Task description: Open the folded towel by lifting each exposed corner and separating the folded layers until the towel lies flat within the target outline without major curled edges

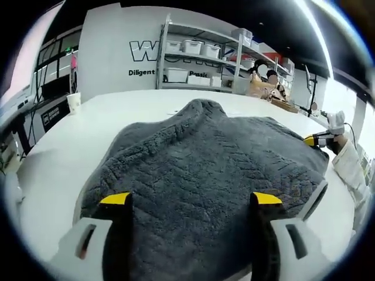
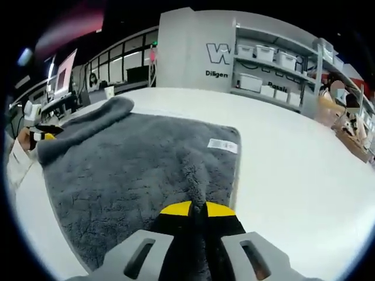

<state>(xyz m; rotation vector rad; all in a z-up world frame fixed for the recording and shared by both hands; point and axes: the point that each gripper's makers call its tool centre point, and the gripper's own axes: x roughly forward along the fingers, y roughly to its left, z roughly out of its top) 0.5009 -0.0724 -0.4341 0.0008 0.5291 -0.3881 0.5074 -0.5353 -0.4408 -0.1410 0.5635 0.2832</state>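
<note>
The left gripper [image 1: 192, 199] hangs with jaws apart over the towel [image 1: 205, 170]; the right gripper [image 2: 198, 209] pinches the towel's edge beside a label [image 2: 223, 145].

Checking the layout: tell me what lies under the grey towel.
The grey towel rests on a white table, bare around its edges. Whatever lies beneath the cloth, any target outline included, is covered.

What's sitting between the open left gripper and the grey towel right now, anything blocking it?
Nothing visible. The left gripper hangs open directly over the towel, with only grey pile between its jaws.
</note>
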